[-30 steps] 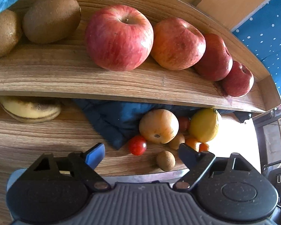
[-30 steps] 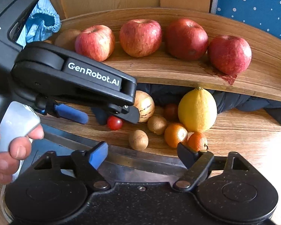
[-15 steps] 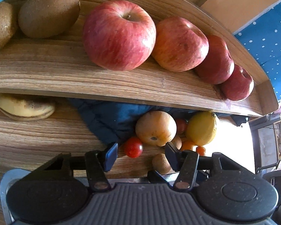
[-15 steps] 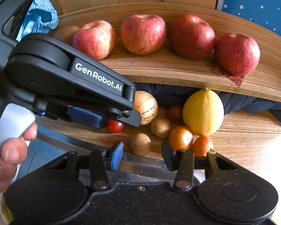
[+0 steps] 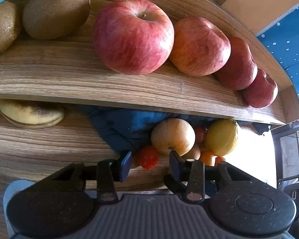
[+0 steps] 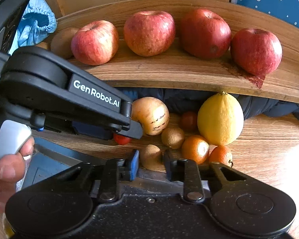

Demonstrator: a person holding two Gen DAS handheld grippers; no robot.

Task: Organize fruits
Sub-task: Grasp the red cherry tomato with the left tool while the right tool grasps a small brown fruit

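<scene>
Left tool (image 5: 150, 163) spread around tomato (image 5: 148, 157), lower centre of frame, not yet pinching. Right tool (image 6: 150, 162) spread around small brown fruit (image 6: 151, 156) (unclear which kind). Step: grasping. Next: gentle closing, then lifting toward shelf (image 5: 69, 79).

Home: wooden fruit shelf (image 6: 169, 69), bedding (image 5: 129, 125)

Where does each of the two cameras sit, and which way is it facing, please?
Left wrist: on the left claw, looking low along the table at a cherry tomato and the shelf of apples; only its own fingers show.
Right wrist: on the right claw, facing the shelf head-on; the left claw and a hand show.
Both share the lemon.
</scene>
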